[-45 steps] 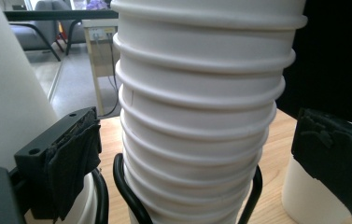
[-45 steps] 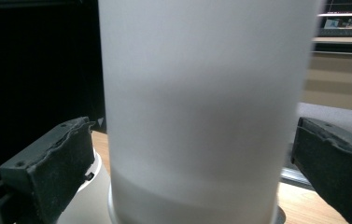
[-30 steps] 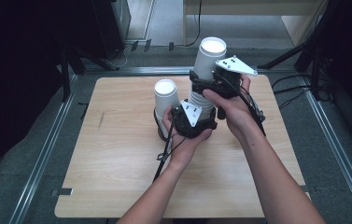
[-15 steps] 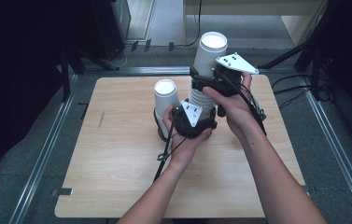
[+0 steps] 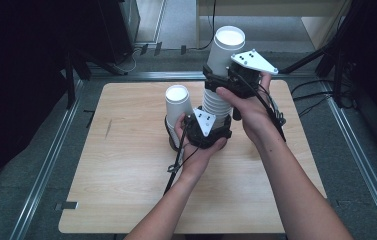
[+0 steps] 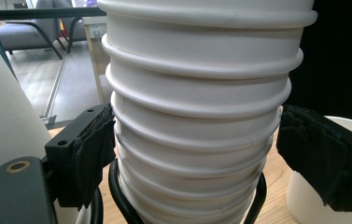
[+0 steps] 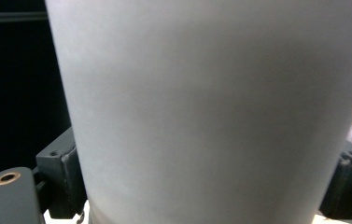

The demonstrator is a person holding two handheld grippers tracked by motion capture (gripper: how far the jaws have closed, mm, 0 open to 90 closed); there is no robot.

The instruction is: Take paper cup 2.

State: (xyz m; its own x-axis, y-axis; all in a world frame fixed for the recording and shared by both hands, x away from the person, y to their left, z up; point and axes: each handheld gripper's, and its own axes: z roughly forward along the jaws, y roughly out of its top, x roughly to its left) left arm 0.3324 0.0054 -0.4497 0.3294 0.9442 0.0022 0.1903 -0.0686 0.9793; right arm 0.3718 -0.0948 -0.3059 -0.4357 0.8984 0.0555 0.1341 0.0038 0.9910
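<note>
Little is changing in the high view since the earlier frames: both hands are staying put over the middle of the table, while both pairs of jaws have just been closing, each with paper cups between them.

A stack of white paper cups [image 5: 215, 102] is standing upside down at the centre of the frame, its rolled rims forming ribbed rings in the left gripper view [image 6: 197, 116]. The top cup [image 5: 224, 52], smooth and tapered with its round base facing up, is sitting raised above the rest of the stack.

The left gripper [image 5: 203, 131] is working at the foot of the stack; its black padded jaws are flanking the rims, the left pad touching them, the right pad looking a little clear, so I cannot tell whether it is gripping. The right gripper [image 5: 231, 82] is clasping the top cup, its dark jaws pressing the matte wall on both sides in the right gripper view [image 7: 201, 121].

A single inverted cup [image 5: 178, 107] is standing just left of the stack, close against the left hand. Everything is resting on a pale wooden table [image 5: 126, 190] with rounded corners, and metal rails [image 5: 46, 170] are running along its sides.
</note>
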